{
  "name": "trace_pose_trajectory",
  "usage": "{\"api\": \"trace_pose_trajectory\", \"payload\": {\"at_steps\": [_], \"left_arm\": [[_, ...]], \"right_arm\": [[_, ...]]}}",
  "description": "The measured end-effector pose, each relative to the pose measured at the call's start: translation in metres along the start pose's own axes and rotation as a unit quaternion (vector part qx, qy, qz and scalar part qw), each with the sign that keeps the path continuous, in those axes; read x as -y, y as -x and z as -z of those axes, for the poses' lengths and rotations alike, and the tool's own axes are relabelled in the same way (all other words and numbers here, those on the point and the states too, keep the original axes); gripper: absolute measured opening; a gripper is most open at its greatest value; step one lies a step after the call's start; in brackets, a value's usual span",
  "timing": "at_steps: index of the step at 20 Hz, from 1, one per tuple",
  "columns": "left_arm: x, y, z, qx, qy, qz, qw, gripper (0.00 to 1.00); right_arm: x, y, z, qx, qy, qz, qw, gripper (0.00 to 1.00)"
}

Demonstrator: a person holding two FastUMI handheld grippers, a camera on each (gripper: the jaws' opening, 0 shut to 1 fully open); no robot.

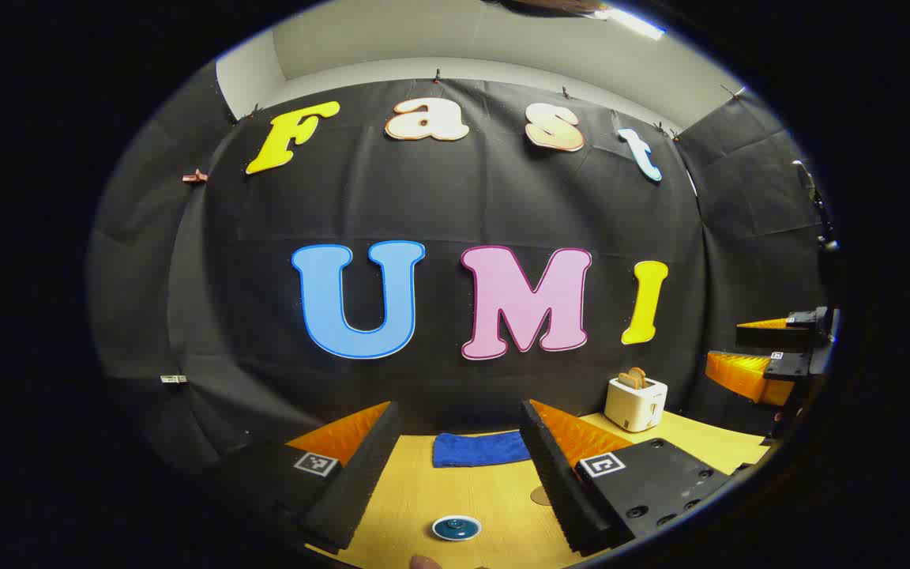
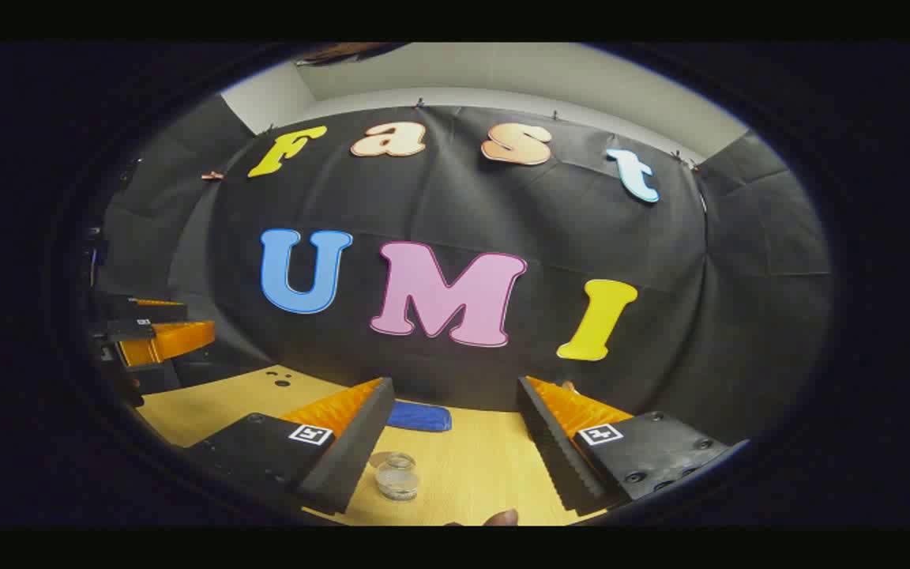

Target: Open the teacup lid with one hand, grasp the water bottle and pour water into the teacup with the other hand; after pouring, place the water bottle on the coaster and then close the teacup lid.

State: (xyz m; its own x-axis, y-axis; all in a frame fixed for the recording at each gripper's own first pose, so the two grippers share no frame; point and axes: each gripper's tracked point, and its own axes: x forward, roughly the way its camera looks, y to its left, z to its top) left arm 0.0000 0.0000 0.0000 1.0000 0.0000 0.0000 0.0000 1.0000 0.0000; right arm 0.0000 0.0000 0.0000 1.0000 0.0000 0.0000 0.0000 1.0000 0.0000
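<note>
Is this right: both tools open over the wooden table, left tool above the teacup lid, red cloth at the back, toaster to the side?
Nearly. The cloth at the back of the table is blue, not red; the left gripper view shows it. The rest holds: the left tool and right tool are both open, the teacup lid sits below the left one, and the toaster stands off to the side.

Blue cloth [image 1: 480, 449] flat at table [image 1: 439, 490] rear; toaster [image 1: 635, 401] w/ toast, rear right.

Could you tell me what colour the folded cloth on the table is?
Blue cloth, clearest in the left gripper view.
</note>
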Motion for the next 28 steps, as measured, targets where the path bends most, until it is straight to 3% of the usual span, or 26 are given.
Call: {"api": "trace_pose_trajectory", "payload": {"at_steps": [19, 23, 28], "left_arm": [[-0.005, -0.012, 0.026, -0.008, 0.005, 0.004, 1.000, 0.95], [-0.002, -0.012, 0.082, -0.029, -0.009, -0.009, 1.000, 0.95], [0.009, -0.023, 0.206, -0.081, -0.034, -0.021, 0.996, 0.89]], "right_arm": [[-0.017, -0.011, 0.007, 0.005, 0.007, -0.008, 1.000, 0.96], [-0.015, -0.005, 0.047, -0.015, -0.001, -0.010, 1.000, 0.96], [-0.023, -0.003, 0.148, -0.051, -0.006, -0.033, 0.998, 0.97]]}}
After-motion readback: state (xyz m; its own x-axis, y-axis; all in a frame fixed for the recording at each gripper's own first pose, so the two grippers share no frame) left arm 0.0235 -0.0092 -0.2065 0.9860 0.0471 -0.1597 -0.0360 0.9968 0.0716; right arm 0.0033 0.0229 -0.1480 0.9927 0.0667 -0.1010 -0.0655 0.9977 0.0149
